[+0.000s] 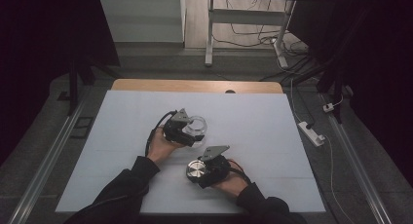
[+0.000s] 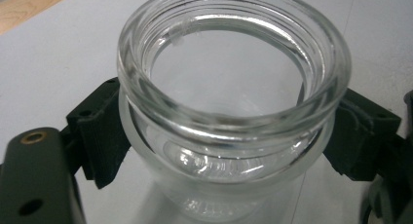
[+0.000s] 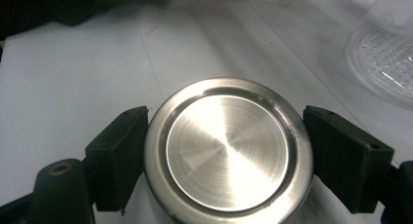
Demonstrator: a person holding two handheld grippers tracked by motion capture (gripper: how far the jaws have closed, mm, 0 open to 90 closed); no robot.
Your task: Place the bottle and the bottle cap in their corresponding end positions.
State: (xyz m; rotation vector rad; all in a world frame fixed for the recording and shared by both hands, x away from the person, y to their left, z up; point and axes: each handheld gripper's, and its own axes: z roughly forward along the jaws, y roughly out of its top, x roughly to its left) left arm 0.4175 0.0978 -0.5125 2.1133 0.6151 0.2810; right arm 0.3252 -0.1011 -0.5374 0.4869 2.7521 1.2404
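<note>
A clear glass jar [image 1: 198, 125] with an open threaded mouth stands on the white table top [image 1: 263, 121] near its middle. My left gripper [image 1: 189, 131] is shut on it; in the left gripper view both black pads [image 2: 100, 136] press the jar [image 2: 234, 87] just under its rim. To the front right lies a round brushed-metal lid [image 1: 195, 170]. My right gripper [image 1: 198, 172] holds it, and in the right gripper view the pads [image 3: 341, 156] sit against opposite edges of the lid [image 3: 226, 146], which faces up. The jar's dimpled base [image 3: 384, 58] shows at the upper right there.
A wooden strip [image 1: 195, 85] runs along the table's far edge. On the floor to the right lie a white power strip [image 1: 311, 133] and cables. A white desk frame [image 1: 210, 34] stands beyond the table. White surface extends to either side of the hands.
</note>
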